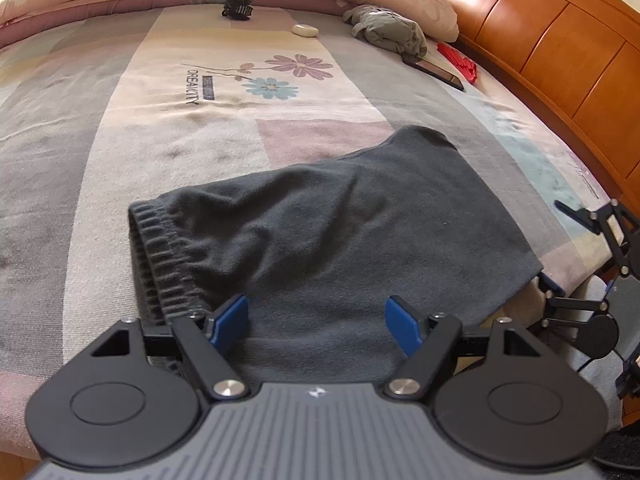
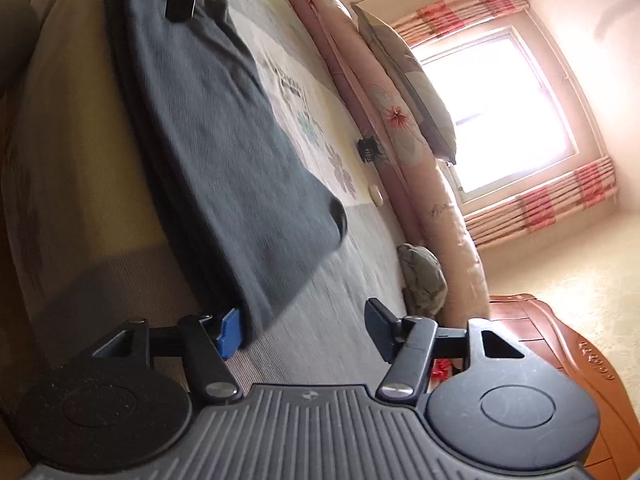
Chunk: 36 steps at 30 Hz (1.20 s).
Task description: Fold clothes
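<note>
Sunlit window (image 2: 500,116) with red-striped curtains (image 2: 540,204); wooden headboard (image 1: 560,52) behind the patchwork bed (image 1: 120,120).

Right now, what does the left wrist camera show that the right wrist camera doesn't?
Only the left wrist view shows the phone and the elastic waistband of the dark grey garment. Only the right wrist view shows the window and striped curtains. Both share the grey garment, the floral bedsheet, the black hair clip, the crumpled olive cloth and the wooden headboard.
</note>
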Each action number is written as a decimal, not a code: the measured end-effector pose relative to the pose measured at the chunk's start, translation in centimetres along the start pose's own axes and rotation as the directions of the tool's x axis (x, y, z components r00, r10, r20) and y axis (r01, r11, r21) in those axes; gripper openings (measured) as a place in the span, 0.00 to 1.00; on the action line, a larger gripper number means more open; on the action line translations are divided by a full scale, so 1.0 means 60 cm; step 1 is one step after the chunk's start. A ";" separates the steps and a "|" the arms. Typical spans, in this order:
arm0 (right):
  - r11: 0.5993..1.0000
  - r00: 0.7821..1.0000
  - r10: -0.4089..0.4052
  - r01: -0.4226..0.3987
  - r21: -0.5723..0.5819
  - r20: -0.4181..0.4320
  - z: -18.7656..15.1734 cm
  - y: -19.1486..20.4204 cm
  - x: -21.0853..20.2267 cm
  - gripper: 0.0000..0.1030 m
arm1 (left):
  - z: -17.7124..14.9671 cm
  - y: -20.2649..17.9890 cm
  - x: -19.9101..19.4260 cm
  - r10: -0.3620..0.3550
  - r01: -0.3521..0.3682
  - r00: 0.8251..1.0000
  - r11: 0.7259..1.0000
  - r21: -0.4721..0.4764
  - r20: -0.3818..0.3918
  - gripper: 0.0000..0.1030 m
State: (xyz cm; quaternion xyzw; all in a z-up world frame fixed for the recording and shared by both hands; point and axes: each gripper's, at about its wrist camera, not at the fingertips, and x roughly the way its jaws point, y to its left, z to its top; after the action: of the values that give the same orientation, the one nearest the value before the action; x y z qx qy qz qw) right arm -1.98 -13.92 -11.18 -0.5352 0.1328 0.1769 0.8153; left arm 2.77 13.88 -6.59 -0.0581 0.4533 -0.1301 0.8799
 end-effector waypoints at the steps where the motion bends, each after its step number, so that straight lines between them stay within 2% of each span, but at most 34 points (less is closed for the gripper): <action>1: 1.000 1.000 -0.001 0.001 0.003 -0.003 -0.007 -0.003 -0.002 0.68 | 0.000 0.004 0.000 -0.003 0.003 1.000 1.000 -0.006 0.002 0.74; 5: 1.000 1.000 0.006 -0.005 0.020 -0.023 -0.002 -0.004 -0.006 0.68 | 0.003 0.006 0.003 0.001 -0.001 1.000 1.000 0.000 0.008 0.74; 11: 0.994 0.996 0.078 -0.081 0.075 0.046 0.024 -0.022 -0.028 0.68 | 0.003 0.004 0.004 0.011 -0.011 1.000 1.000 0.024 0.012 0.74; 16: 0.954 0.983 0.169 -0.183 0.236 0.076 0.041 -0.059 -0.014 0.68 | 0.003 -0.002 -0.006 0.017 -0.019 0.999 0.999 0.036 0.029 0.74; 20: 0.859 0.951 0.270 -0.308 0.410 0.148 0.053 -0.100 -0.005 0.68 | 0.021 -0.020 -0.024 -0.017 0.011 0.997 0.997 0.076 0.080 0.74; 23: 0.795 0.932 0.306 -0.363 0.486 0.195 0.073 -0.129 0.018 0.68 | 0.039 -0.032 -0.018 -0.056 0.046 0.993 0.994 0.097 0.103 0.75; 26: 0.748 0.924 0.326 -0.381 0.544 0.199 0.084 -0.147 0.060 0.67 | 0.051 -0.039 0.006 -0.062 0.052 0.994 0.993 0.106 0.095 0.75; 30: 0.617 0.894 0.410 -0.419 0.667 0.182 0.073 -0.169 0.147 0.62 | 0.050 -0.031 0.038 -0.072 0.066 0.995 0.994 0.090 0.065 0.75; 34: 0.538 0.881 0.448 -0.399 0.742 0.148 0.053 -0.172 0.225 0.61 | 0.038 -0.011 0.054 -0.083 0.078 0.995 0.994 0.078 0.056 0.75; 36: 0.486 0.870 0.466 -0.402 0.776 0.160 0.044 -0.177 0.259 0.61 | 0.039 -0.005 0.053 -0.100 0.095 0.993 0.993 0.073 0.059 0.75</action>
State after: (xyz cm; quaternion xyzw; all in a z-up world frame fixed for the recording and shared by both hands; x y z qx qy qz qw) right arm 16.65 -13.07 -7.69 -0.0751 0.3565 0.2800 0.8882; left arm 6.35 12.66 -7.65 -0.0535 0.4172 -0.1868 0.8878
